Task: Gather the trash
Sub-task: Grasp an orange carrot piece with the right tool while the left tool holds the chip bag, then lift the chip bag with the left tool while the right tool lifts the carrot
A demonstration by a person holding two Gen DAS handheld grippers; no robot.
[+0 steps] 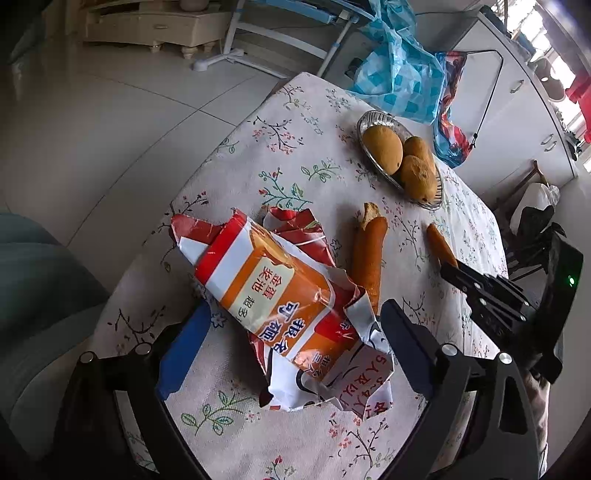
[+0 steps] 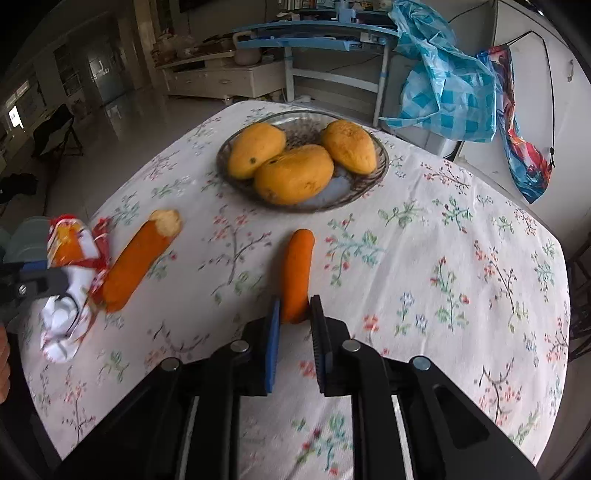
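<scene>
One crumpled red-orange wrapper (image 1: pixel 280 295) lies between the left gripper (image 1: pixel 295 325) jaws, spread wide; right gripper (image 2: pixel 294 306) jaws pinch a short orange stick (image 2: pixel 297 275).

Soft daylight enters from a bright, overexposed window (image 1: pixel 546 22) at upper right, leaving the floral tablecloth (image 2: pixel 443 258) evenly lit with faint shadows, while fisheye bending, dark vignetted corners and slight motion blur soften the edges.
</scene>
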